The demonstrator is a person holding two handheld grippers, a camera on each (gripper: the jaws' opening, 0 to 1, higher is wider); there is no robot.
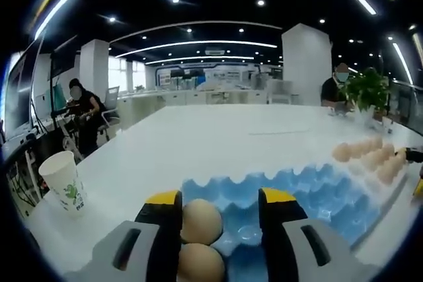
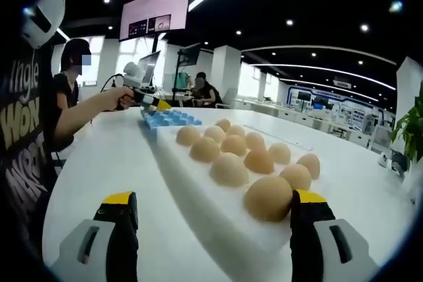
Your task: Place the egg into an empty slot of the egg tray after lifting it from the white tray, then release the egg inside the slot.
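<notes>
Eggs [image 2: 231,168] crowd white tray [image 2: 198,196]; cup [image 1: 64,180] apart.

The lower egg [image 1: 200,263] and blue egg tray [image 1: 317,193] are cut off by the bottom edge.

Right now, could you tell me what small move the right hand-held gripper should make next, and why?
Probably shift right and close on the nearest egg. The right hand-held gripper is open and empty, with that egg on the white tray just inside its right jaw.
</notes>
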